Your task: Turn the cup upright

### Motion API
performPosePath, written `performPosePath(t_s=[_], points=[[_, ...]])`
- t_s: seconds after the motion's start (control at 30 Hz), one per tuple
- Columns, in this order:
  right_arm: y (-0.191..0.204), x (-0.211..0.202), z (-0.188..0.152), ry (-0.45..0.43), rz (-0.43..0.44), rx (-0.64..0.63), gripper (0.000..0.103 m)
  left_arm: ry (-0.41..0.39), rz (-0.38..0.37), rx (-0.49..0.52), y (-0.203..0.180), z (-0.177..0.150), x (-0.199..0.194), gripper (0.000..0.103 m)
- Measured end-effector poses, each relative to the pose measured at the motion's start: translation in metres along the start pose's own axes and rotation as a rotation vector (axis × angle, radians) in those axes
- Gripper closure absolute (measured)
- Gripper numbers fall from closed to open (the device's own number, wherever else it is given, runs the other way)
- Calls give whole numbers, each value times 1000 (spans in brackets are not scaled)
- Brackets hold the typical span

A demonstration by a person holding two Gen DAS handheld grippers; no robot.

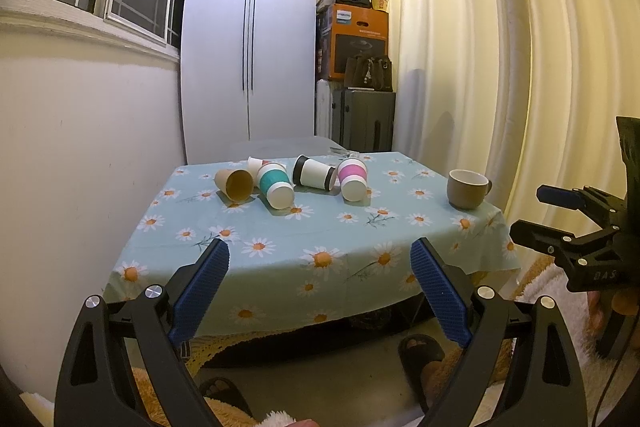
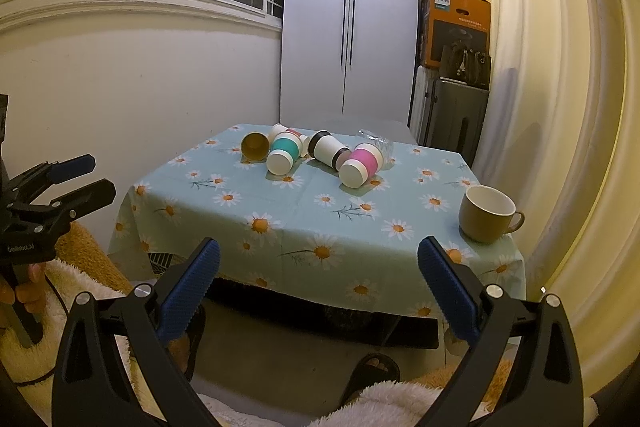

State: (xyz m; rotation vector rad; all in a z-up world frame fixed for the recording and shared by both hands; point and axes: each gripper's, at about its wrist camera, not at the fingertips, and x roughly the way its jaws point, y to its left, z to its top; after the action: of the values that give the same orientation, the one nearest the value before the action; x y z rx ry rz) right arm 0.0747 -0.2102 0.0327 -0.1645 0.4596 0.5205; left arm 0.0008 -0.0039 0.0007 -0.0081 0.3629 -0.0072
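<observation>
Several paper cups lie on their sides at the far part of the table: a brown cup (image 1: 234, 183) (image 2: 255, 146), a teal-sleeved cup (image 1: 275, 185) (image 2: 284, 153), a black-and-white cup (image 1: 314, 173) (image 2: 329, 148) and a pink-sleeved cup (image 1: 352, 180) (image 2: 360, 165). A white cup (image 1: 254, 165) lies behind them. A brown mug (image 1: 467, 189) (image 2: 487, 213) stands upright at the right edge. My left gripper (image 1: 320, 261) is open and empty, in front of the table. My right gripper (image 2: 319, 263) is open and empty, also short of the table.
The table wears a light blue daisy cloth (image 1: 320, 223) (image 2: 304, 203). A crumpled clear plastic item (image 2: 376, 141) lies behind the pink cup. A white wardrobe (image 1: 250, 39), stacked boxes (image 1: 354, 41) and curtains (image 1: 500, 47) stand behind. Sandalled feet (image 1: 420, 345) are under the near edge.
</observation>
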Motion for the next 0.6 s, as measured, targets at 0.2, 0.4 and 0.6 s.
performPosePath(t_s=[0.2,0.4,0.6], points=[[1,2,0,4,0,-7,5,4,0,-3,0,-1,1,13],[0,9,5,44,7,0,5,16,-8,17,-5,-1,2,13],[-12,32,33,94,21,21,5,77,-54,33,-8,17,24,13]])
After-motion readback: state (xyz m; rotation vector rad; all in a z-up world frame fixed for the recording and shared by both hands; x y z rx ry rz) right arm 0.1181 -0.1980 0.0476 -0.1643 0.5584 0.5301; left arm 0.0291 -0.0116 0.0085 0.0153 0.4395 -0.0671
